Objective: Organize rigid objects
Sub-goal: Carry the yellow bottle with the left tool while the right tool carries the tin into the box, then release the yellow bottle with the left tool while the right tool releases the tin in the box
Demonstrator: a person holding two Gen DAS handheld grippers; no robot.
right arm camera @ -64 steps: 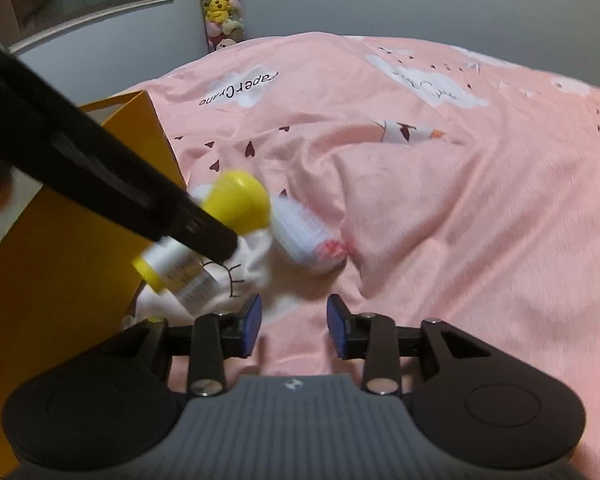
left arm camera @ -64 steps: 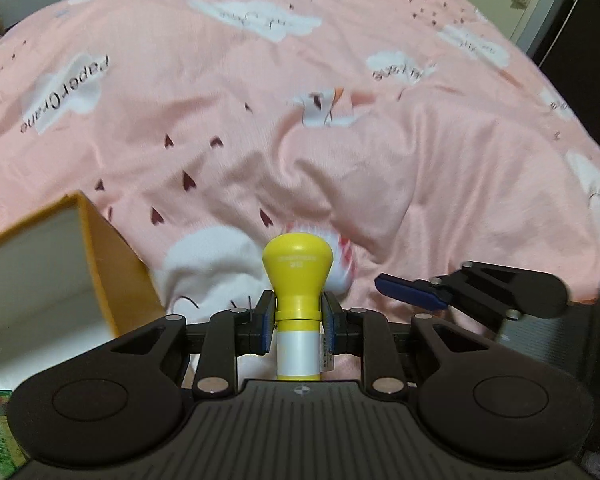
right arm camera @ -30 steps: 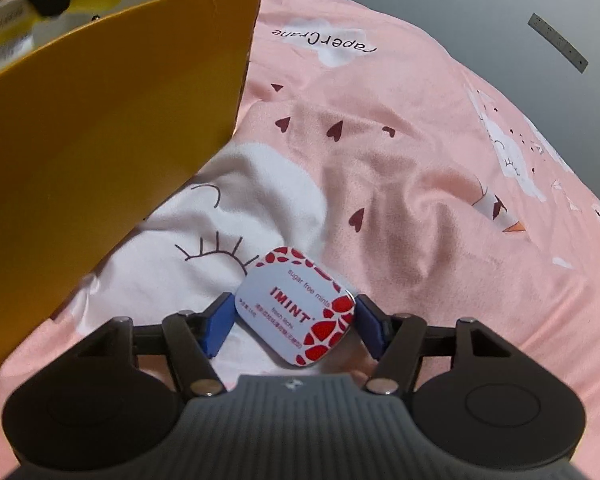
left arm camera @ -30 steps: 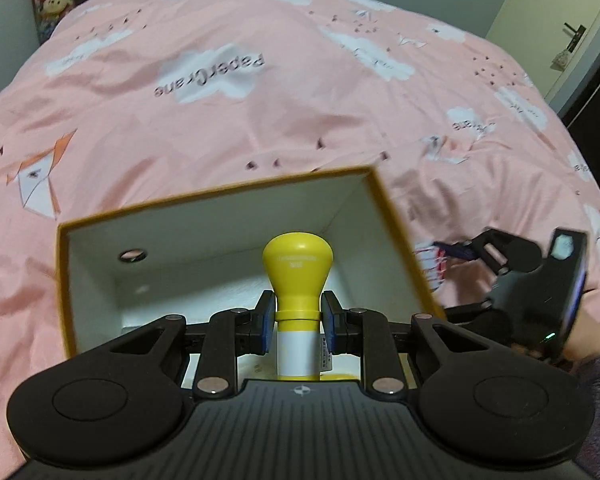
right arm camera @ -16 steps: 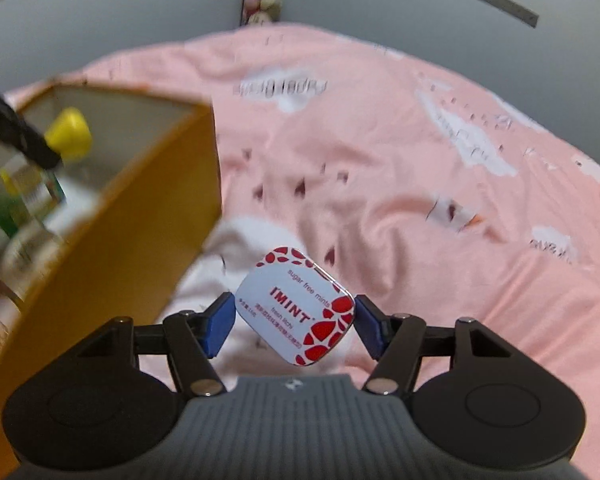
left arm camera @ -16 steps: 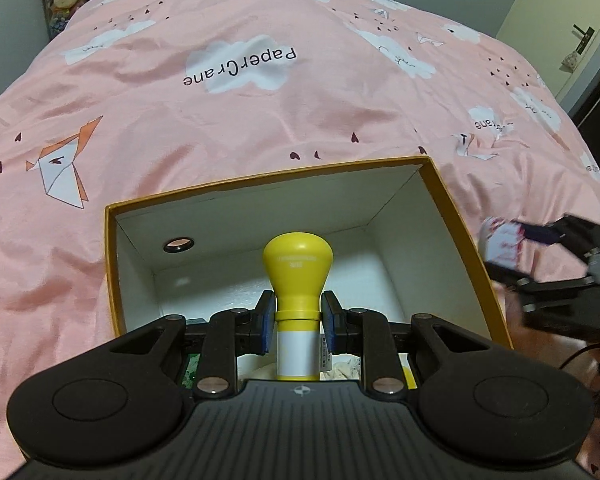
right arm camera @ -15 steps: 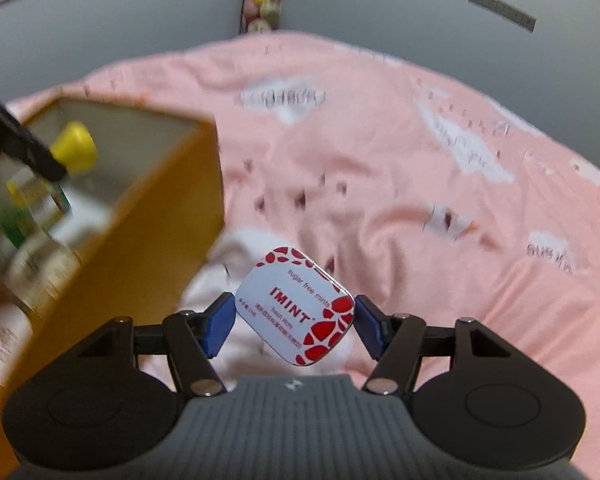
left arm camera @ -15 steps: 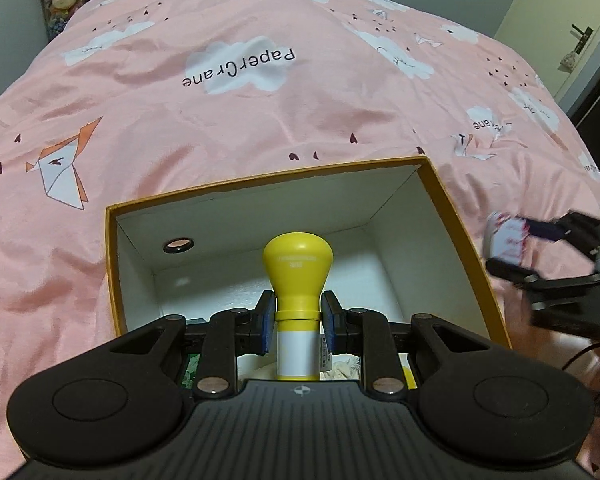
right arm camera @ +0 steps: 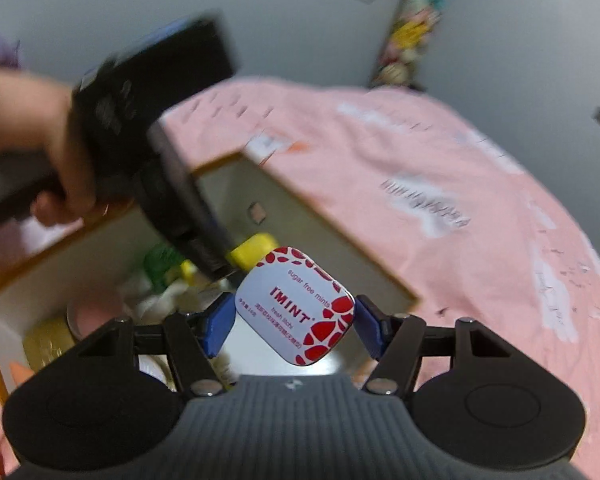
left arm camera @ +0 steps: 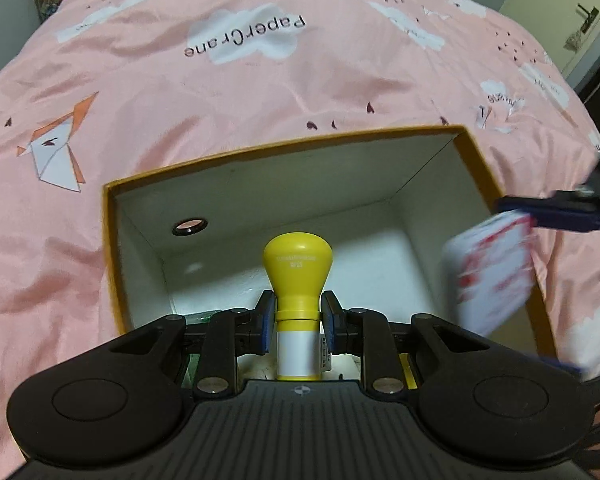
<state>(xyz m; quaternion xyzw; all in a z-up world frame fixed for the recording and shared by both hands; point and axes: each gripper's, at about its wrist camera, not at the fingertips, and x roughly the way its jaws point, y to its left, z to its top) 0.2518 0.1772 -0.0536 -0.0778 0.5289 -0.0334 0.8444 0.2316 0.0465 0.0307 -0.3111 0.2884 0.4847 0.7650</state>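
Both hands have swung over the box (left arm camera: 476,160) on the bed. Left hand-held gripper (left arm camera: 297,320) clenches the yellow-capped bottle (left arm camera: 298,268) above its floor; right hand-held gripper (right arm camera: 294,320), nearer the rim, grasps the mint tin (right arm camera: 296,304), box interior directly below.

Left gripper (left arm camera: 298,322) fingers clamped, tilted downward; right gripper (right arm camera: 295,322) fingers gripping, spread wide.

The left wrist view looks steeply down along its fingers into the yellow box (left arm camera: 476,168) from close above. The right wrist view faces the box (right arm camera: 324,224) from its other side; both share its white interior.
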